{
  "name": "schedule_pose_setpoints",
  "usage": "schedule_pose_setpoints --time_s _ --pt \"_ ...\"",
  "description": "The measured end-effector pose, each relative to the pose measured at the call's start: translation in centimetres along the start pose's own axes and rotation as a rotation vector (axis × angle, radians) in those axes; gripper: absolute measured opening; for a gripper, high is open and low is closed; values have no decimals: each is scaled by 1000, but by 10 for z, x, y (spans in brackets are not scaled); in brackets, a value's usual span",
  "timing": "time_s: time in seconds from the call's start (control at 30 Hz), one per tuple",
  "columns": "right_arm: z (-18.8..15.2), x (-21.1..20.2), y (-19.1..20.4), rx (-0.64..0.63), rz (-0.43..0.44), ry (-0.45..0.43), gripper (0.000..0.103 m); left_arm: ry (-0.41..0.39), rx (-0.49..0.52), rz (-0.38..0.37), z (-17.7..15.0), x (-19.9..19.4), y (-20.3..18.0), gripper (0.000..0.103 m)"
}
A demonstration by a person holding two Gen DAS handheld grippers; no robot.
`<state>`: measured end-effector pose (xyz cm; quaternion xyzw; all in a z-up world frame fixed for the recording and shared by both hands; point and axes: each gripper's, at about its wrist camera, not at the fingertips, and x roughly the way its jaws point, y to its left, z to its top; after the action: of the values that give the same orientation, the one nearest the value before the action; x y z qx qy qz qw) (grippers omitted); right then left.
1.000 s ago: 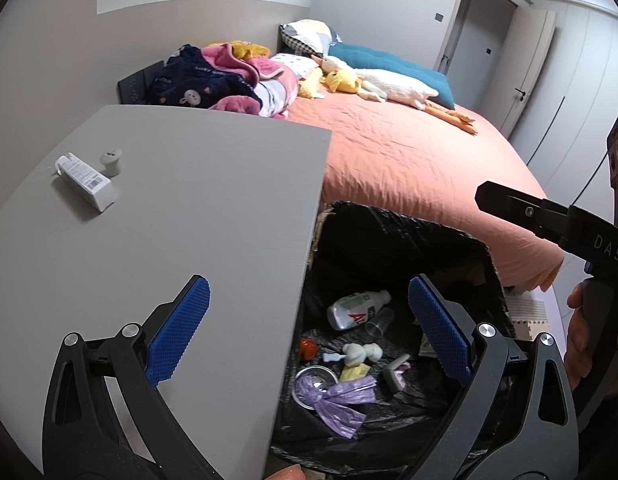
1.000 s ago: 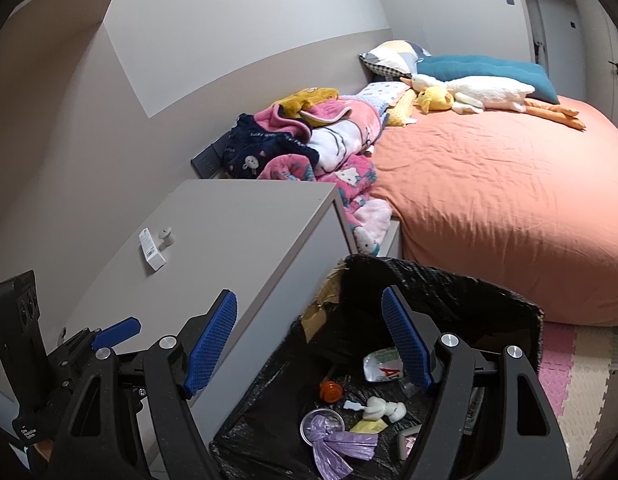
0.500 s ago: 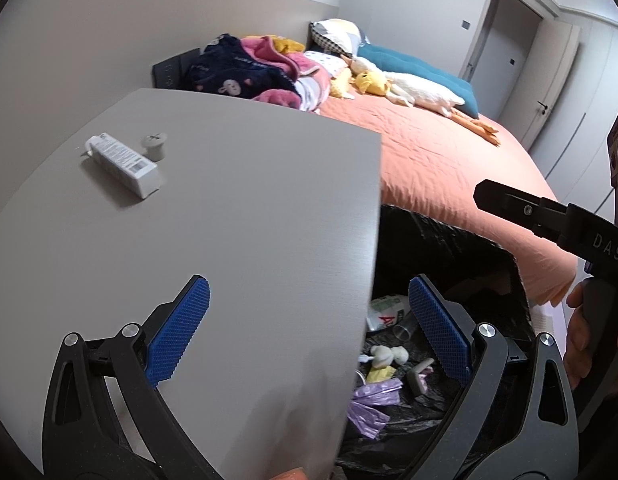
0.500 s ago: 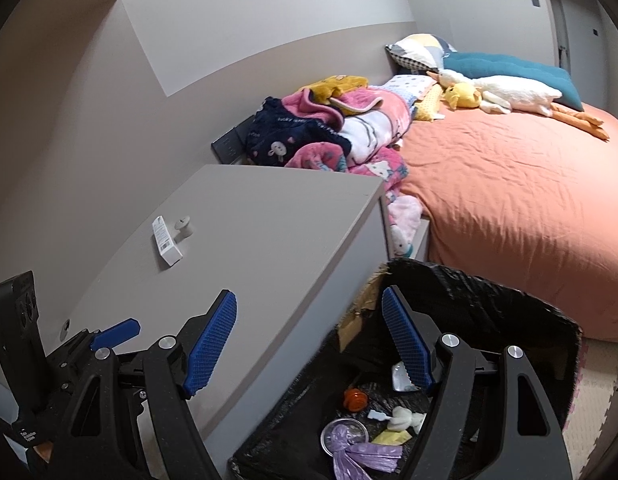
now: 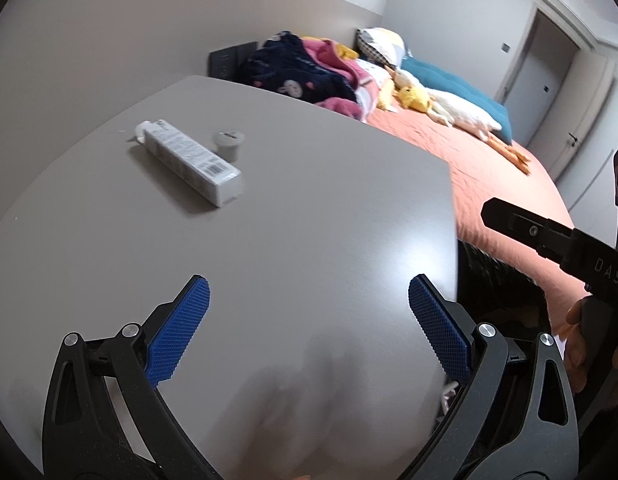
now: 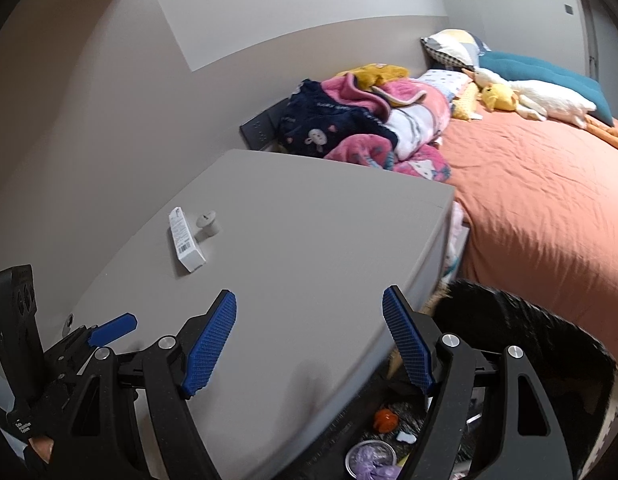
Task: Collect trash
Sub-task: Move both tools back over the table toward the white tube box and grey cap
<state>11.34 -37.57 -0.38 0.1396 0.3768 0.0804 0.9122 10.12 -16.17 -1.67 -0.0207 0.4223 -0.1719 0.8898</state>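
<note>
A white tube box (image 5: 191, 159) and a small grey cap (image 5: 228, 144) lie on the grey tabletop (image 5: 309, 220), far left of my left gripper (image 5: 309, 322), which is open and empty above the table. The box (image 6: 185, 239) and the cap (image 6: 207, 222) also show in the right wrist view. My right gripper (image 6: 309, 338) is open and empty over the table's near edge. The black-lined trash bin (image 6: 509, 332) stands right of the table, holding an orange cap (image 6: 385, 419) and purple wrapper (image 6: 369, 458).
A bed with an orange sheet (image 6: 541, 200) lies beyond the bin, with piled blankets (image 6: 365, 124), pillows and a plush duck (image 6: 529, 98). A dark wall socket panel (image 6: 261, 130) sits behind the table. Closet doors (image 5: 549, 80) stand at the far right.
Both grippers have swung left, from over the bin to over the table. The box and cap are now nearer and more central. Both stay open.
</note>
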Motion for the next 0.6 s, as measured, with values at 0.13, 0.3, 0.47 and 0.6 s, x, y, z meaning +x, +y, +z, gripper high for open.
schedule_pose_setpoints --time_s 0.13,0.3,0.47,0.6 --pt "9 16 11 -14 19 8 76 -8 -35 32 8 4 16 96" --pt "21 39 23 -27 43 21 76 -3 -72 62 22 13 34 96" --pt "30 58 31 -31 58 30 76 7 -114 66 33 27 48 96" --pt "37 73 38 -35 65 36 76 16 -138 82 41 40 55 96"
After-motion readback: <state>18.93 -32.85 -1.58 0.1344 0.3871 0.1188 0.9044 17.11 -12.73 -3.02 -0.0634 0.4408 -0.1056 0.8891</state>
